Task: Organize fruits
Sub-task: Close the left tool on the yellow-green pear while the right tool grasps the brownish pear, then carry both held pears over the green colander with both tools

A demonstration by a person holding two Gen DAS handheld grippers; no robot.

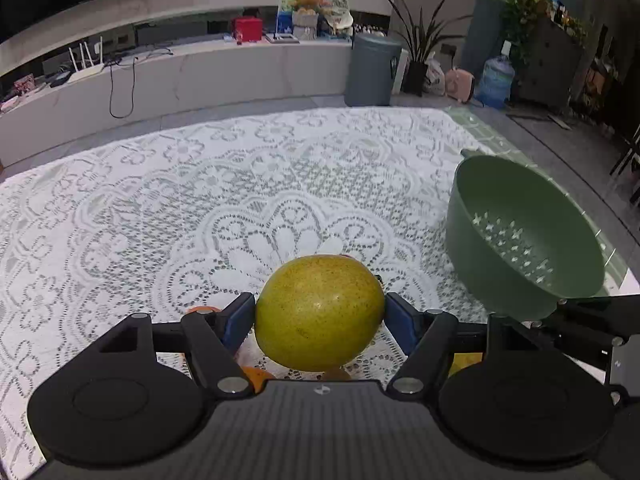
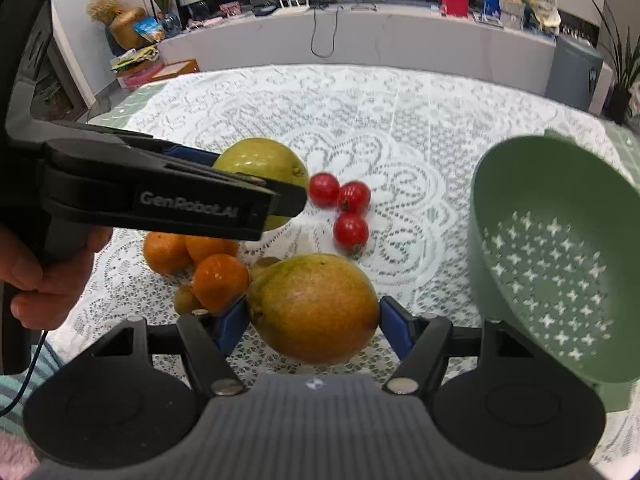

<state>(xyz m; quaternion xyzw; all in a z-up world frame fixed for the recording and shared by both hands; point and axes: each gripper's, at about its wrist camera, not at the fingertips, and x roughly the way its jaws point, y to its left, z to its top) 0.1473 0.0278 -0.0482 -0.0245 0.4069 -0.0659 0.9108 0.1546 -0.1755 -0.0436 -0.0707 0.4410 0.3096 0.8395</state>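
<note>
Mostly, the left gripper (image 1: 320, 314) clamped a green mango (image 1: 319, 313), hiding oranges (image 2: 196, 258) beneath; the right gripper (image 2: 313, 316) clamped a mango (image 2: 314, 307), its underside unseen.

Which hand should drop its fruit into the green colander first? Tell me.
Probably right. The right gripper, holding the reddish mango, is beside the colander; the left gripper with its mango sits farther away.

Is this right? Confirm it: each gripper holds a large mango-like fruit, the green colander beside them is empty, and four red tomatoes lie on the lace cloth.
Wrong on the count: three red tomatoes lie on the lace cloth, as the right wrist view shows. The rest stands: the left gripper and right gripper each hold a large fruit, and the green colander is empty.
</note>
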